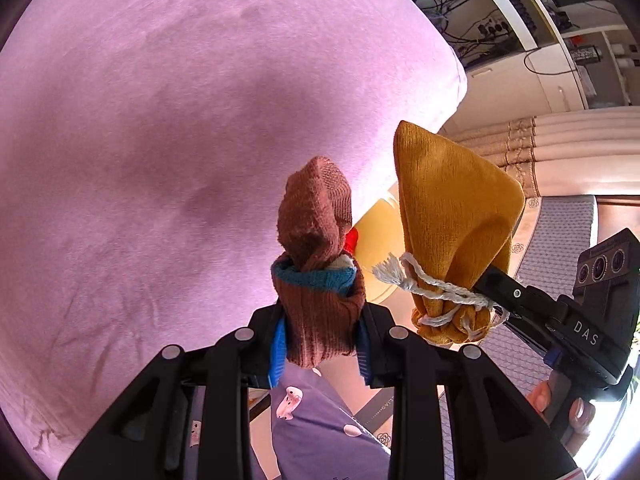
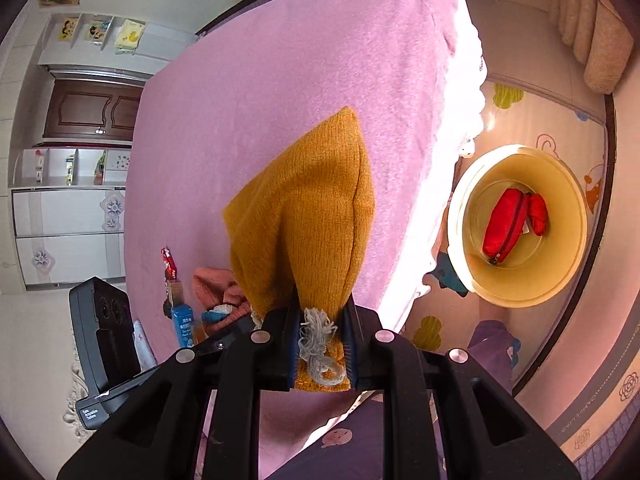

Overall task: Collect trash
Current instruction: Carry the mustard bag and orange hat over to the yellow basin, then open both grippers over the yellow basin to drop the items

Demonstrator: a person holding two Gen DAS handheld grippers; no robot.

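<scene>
Grippers both loaded: left gripper (image 1: 320, 344) clamps brown ribbed knit bundle (image 1: 316, 240), right gripper (image 2: 322, 354) clamps mustard string-tied knit pouch (image 2: 304, 216). Both held clear above pink bed (image 2: 280, 80), likely bound for cream round bin (image 2: 568, 264).

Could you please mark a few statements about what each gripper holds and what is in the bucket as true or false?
1. The left gripper is shut on a brown sock. True.
2. The right gripper is open. False: it is shut on a mustard pouch tied with white string.
3. The bucket holds a red pouch. True.
4. The bucket stands on the pink bed. False: it stands on the floor beside it.
</scene>
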